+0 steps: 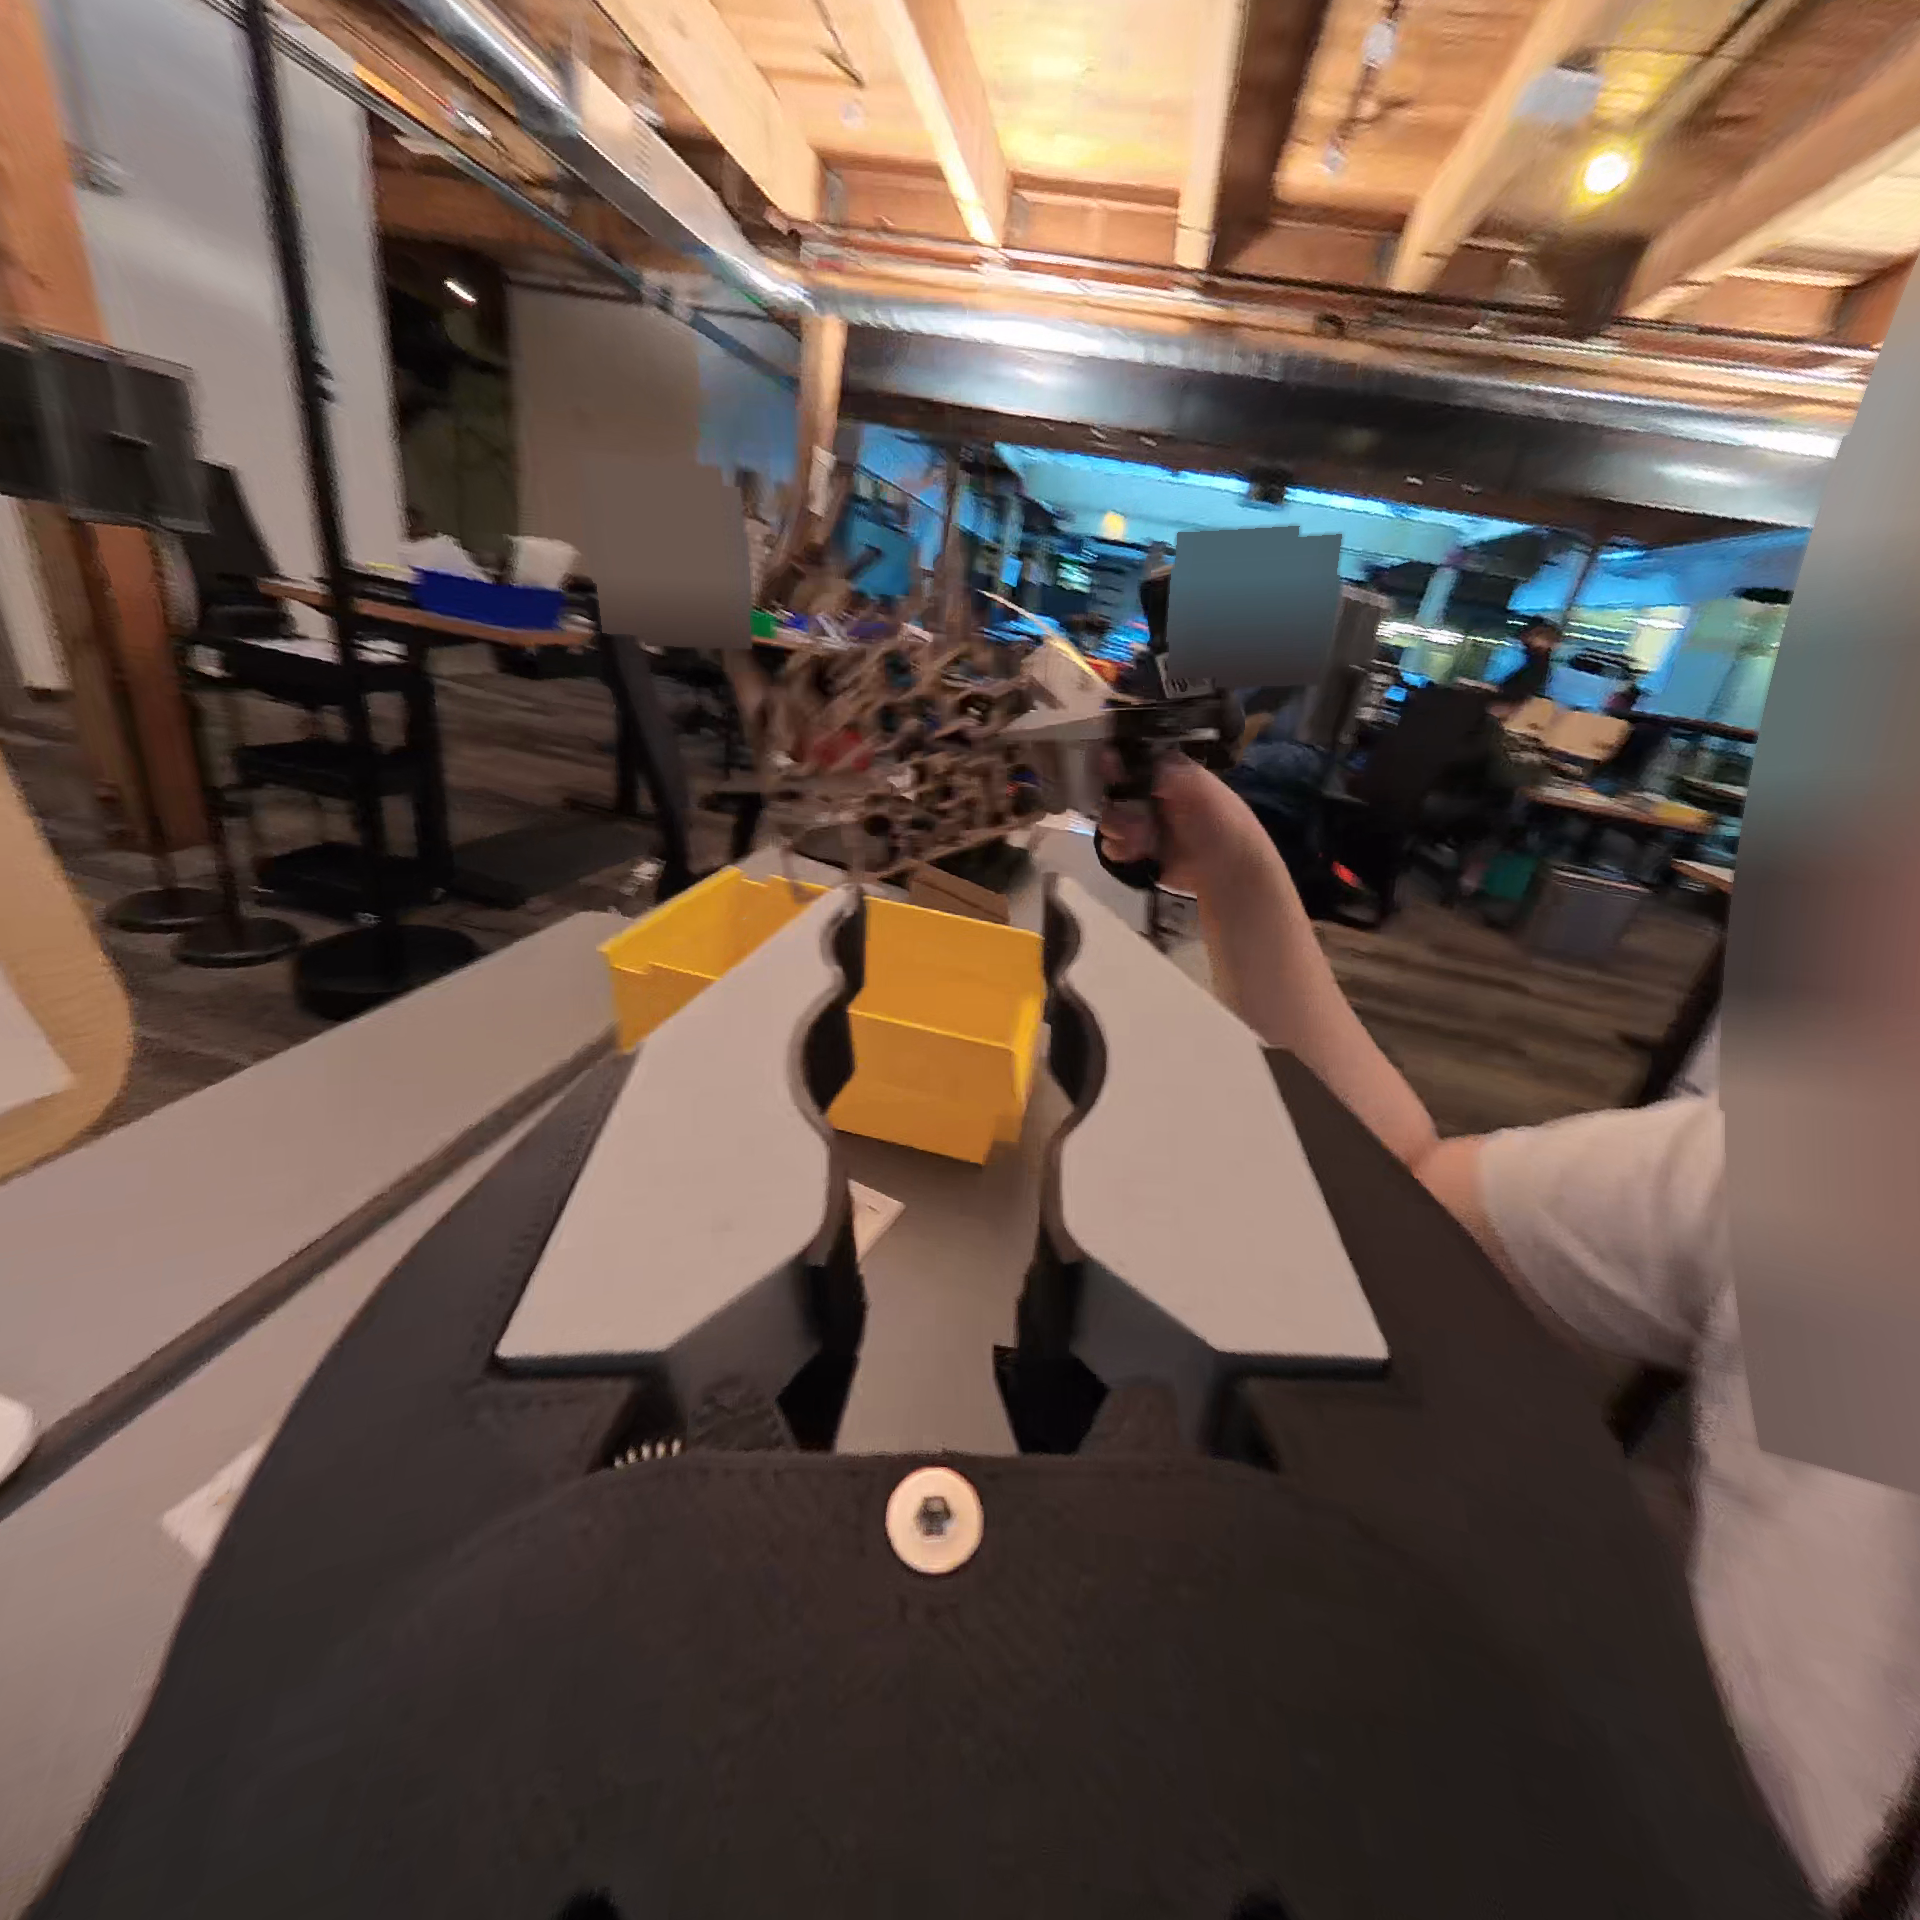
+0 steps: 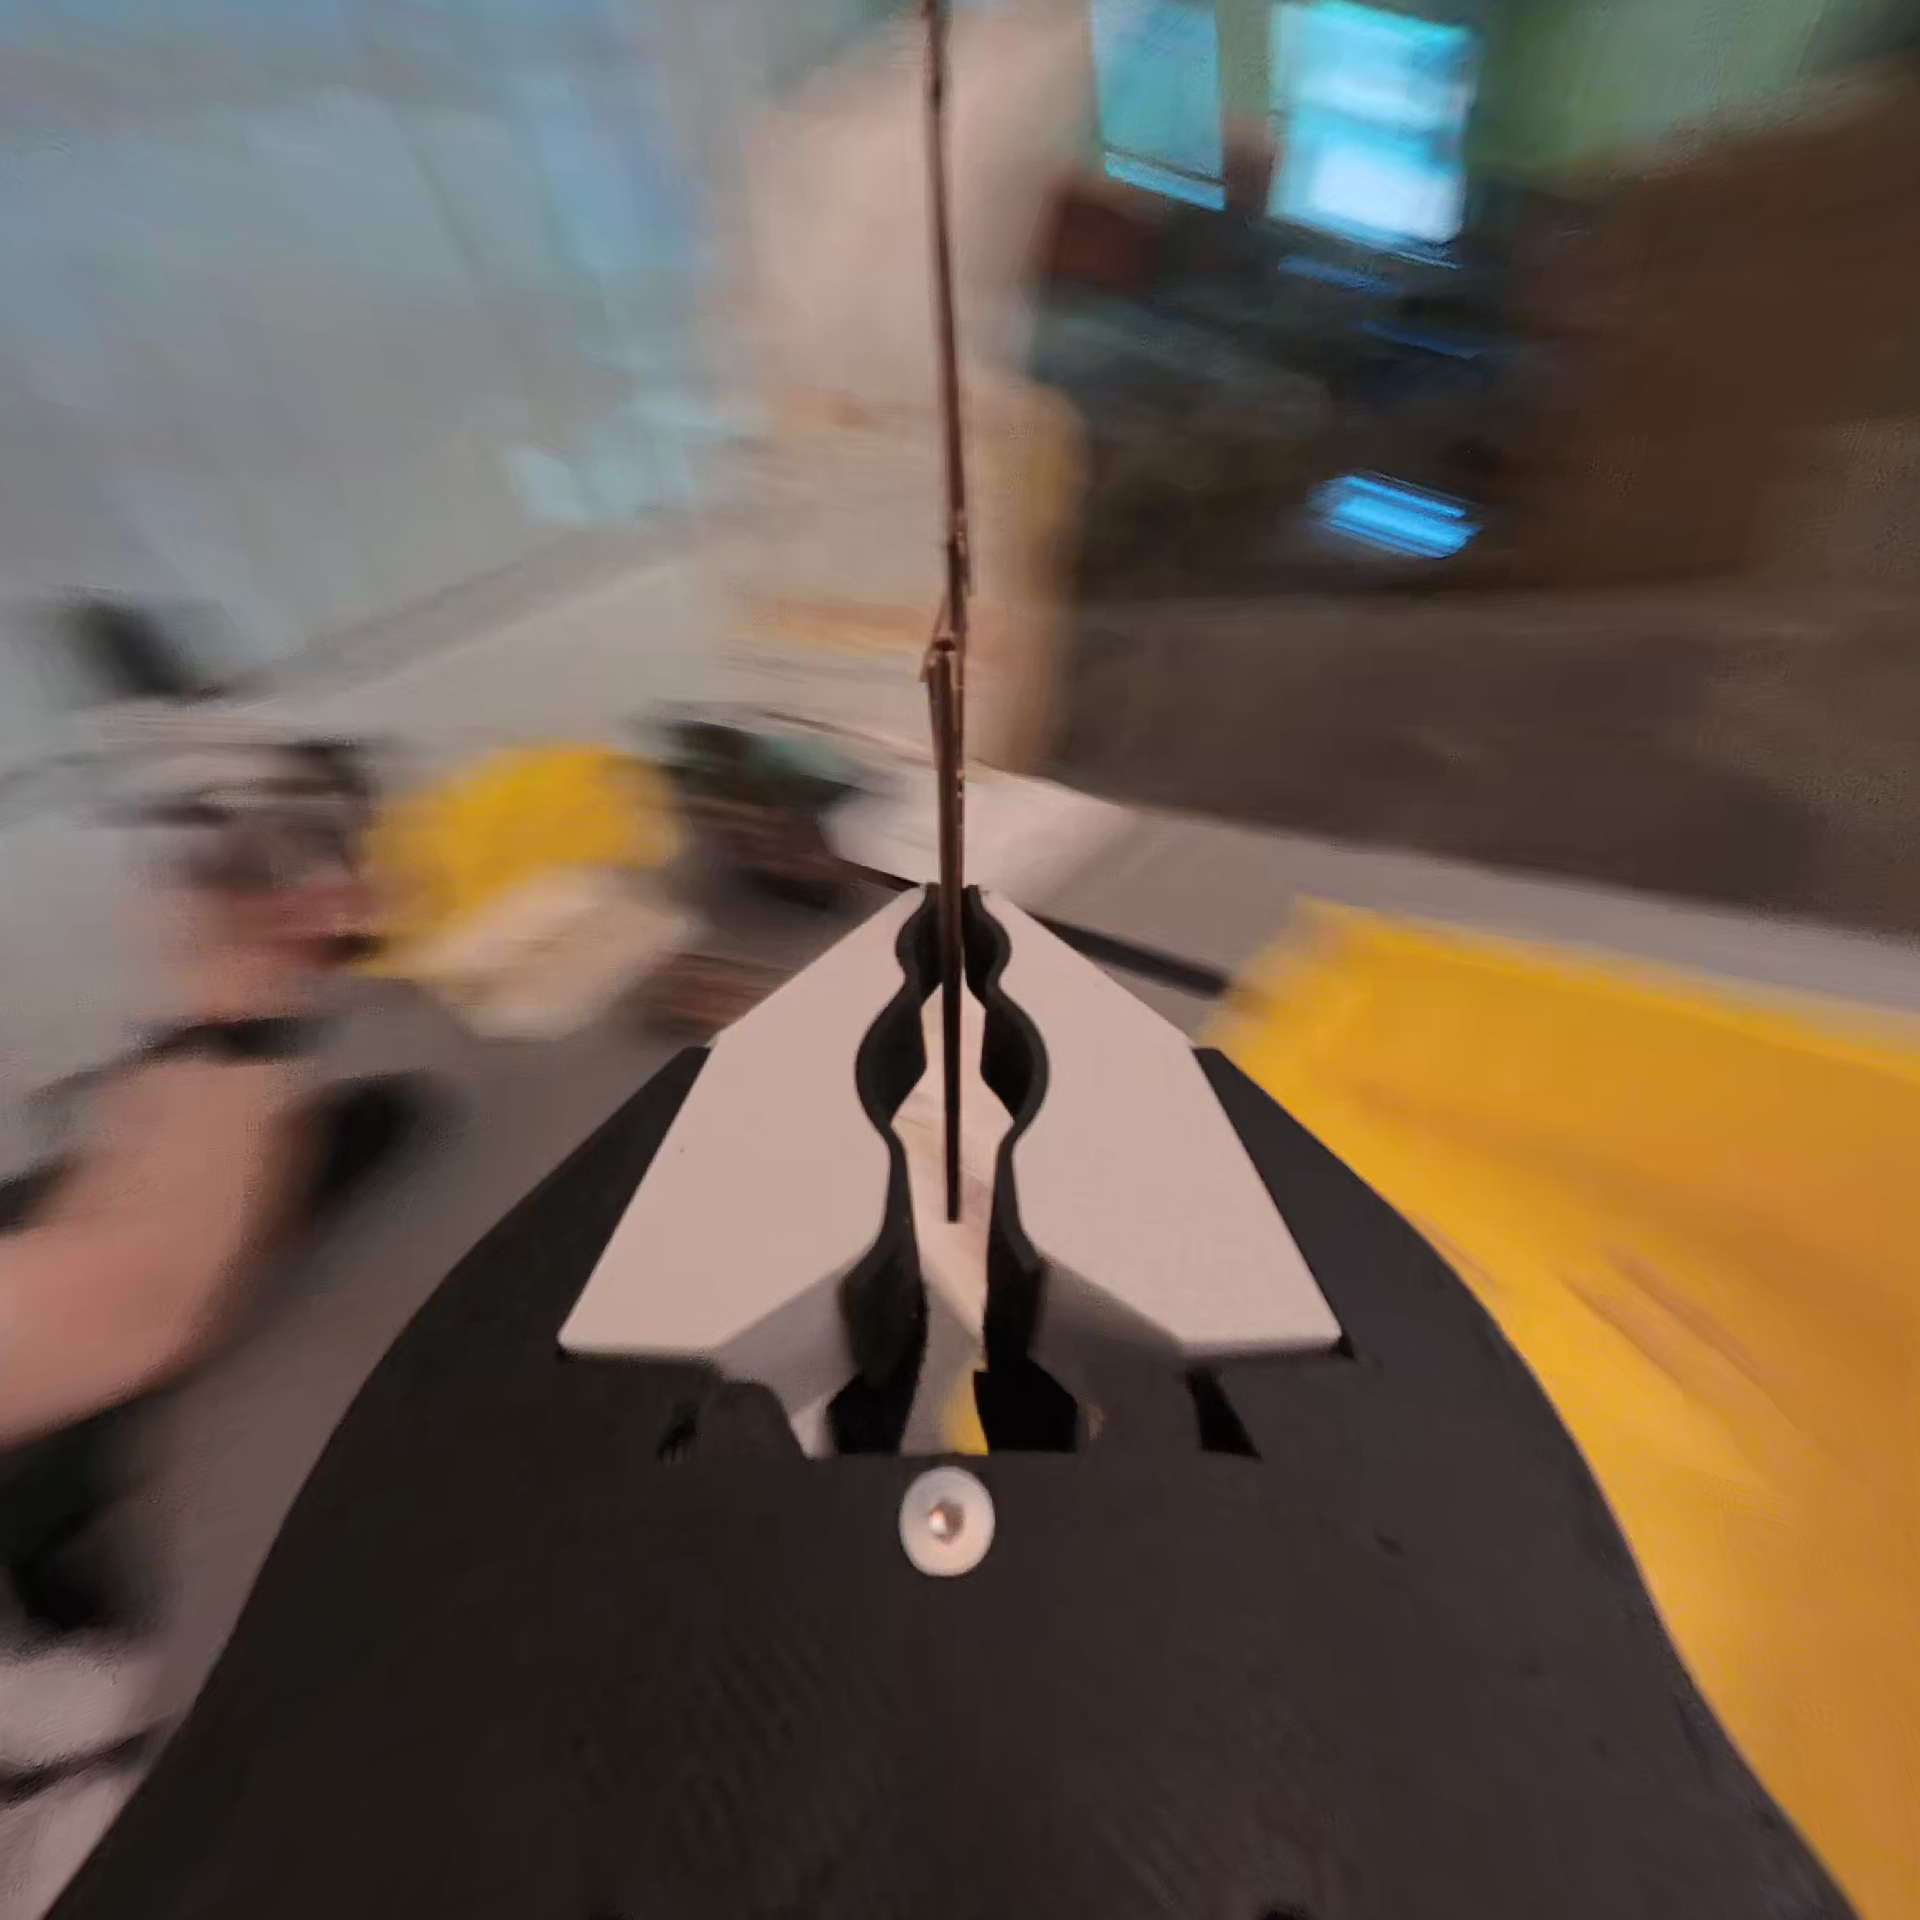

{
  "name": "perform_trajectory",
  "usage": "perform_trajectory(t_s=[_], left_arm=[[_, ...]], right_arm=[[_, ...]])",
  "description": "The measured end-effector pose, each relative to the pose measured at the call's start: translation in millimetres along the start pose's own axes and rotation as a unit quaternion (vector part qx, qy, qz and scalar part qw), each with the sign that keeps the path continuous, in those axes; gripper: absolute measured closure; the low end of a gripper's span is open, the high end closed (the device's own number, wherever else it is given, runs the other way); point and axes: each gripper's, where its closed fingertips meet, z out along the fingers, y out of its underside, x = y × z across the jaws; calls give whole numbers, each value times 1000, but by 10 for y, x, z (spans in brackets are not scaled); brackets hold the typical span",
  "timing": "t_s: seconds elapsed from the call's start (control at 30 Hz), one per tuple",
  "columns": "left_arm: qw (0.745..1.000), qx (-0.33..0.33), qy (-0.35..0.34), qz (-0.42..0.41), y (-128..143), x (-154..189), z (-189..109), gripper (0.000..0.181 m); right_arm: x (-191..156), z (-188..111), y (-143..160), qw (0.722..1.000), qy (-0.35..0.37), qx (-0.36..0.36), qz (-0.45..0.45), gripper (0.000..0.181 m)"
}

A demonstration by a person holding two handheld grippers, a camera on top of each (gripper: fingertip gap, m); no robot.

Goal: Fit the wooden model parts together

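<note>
Wooden lattice, thin and brown, hangs in the air above the far end of a grey table (image 1: 312, 1122) in a workshop with exposed ceiling beams: this is the wooden model sheet (image 1: 904, 748), and my right gripper (image 1: 1049, 732) has it by one edge, seen from my left wrist camera as a black handle in my right hand (image 1: 1153, 821), arm stretched out over the table. Motion blur smears the sheet's cut-out shapes, so I cannot tell the individual parts.

From my right wrist camera the same sheet (image 2: 948, 520) shows edge-on, a dark sliver rising straight up out of the frame, and my right gripper (image 2: 948, 914) is pinched onto it at the tips, the grey fingers (image 2: 790, 1143) nearly meeting with only the wood between them (everything behind is streaked with blur).

My left gripper (image 1: 951, 904) holds nothing; its two grey fingers (image 1: 707, 1122) stand apart with a clear gap, pointing toward the sheet but short of it. Between and beyond them a yellow plastic bin (image 1: 935, 1049) sits on the table, below the held sheet. A yellow surface (image 2: 1610, 1195), too blurred to identify, also fills the right side of the right wrist view.
</note>
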Motion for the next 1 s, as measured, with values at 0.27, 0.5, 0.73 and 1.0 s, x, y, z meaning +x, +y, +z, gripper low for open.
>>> perform_trajectory(t_s=[0.27,0.5,0.73,1.0], left_arm=[[998,-31,13,-47,193,-67,104,153],[995,-84,18,-46,443,-44,248,153],[992,-108,34,-60,539,-8,324,153],[992,-95,48,-65,435,50,303,154]], right_arm=[[1138,-441,931,967,97,-126,198,180],[1225,-178,1455,936,65,-231,258,179],[1771,-66,1681,915,216,-256,224,165],[1992,-100,1948,878,299,-334,170,145]])
